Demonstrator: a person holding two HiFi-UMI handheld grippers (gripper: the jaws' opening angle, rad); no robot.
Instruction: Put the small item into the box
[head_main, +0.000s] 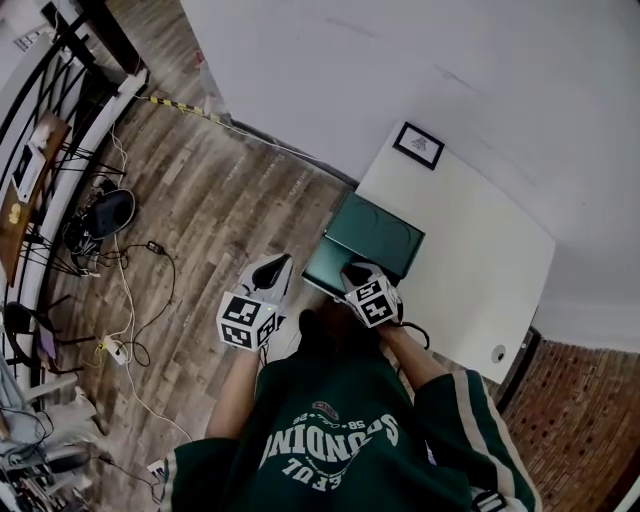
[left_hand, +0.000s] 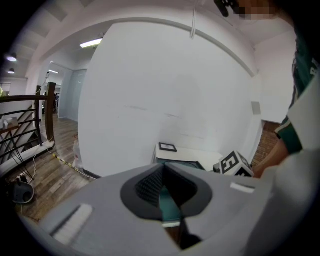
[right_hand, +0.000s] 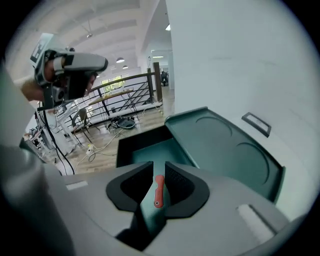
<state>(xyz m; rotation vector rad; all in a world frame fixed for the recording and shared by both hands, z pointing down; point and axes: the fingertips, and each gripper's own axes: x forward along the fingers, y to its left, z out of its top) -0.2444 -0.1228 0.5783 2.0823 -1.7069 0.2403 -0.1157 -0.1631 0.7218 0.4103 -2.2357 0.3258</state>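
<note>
the small red item (right_hand: 158, 190) sits clamped in the right hand-held gripper (right_hand: 159, 175), just above the open green box (right_hand: 150, 148) at the near left of the white surface (head_main: 470, 270). the delivery step looks nearly complete; next it needs lowering inside and the jaws parting. the left hand-held gripper (left_hand: 163, 172) hangs beside, jaws together, empty.

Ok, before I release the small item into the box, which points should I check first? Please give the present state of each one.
1. Small red item gripped between the jaws of the right gripper: ok.
2. Box open, with its lid folded back: ok.
3. Right gripper's jaws aimed at the box opening: ok, the opening lies just beyond them.
4. Left gripper away from the box, with its jaws together and nothing between them: ok.
5. Nothing else inside the box: cannot tell, because the right gripper's body hides the near part.
</note>
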